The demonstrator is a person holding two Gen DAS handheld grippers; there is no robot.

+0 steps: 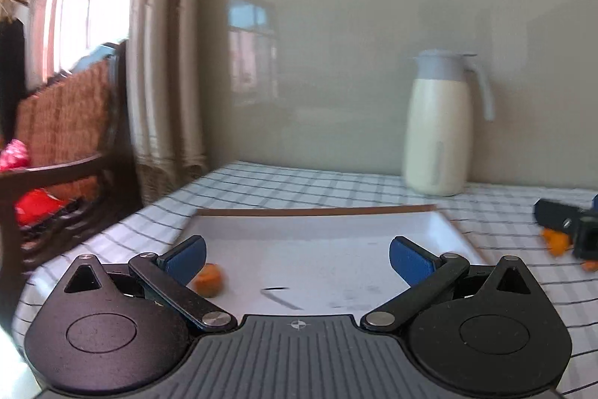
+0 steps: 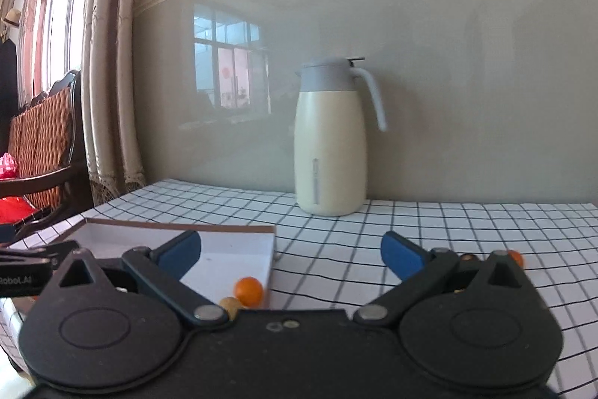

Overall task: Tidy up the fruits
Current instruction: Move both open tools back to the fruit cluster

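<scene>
Left wrist view: the left claw (image 1: 297,258) gapes wide and empty over a white tray (image 1: 336,230), with an orange fruit (image 1: 210,279) just beside its left finger. The right claw (image 2: 291,251) is equally wide and empty; near it an orange fruit (image 2: 248,290) and a paler one (image 2: 230,305) lie in the tray's corner. Farther back, a cream jug (image 2: 329,144) stands on the checked table (image 2: 448,230).
</scene>
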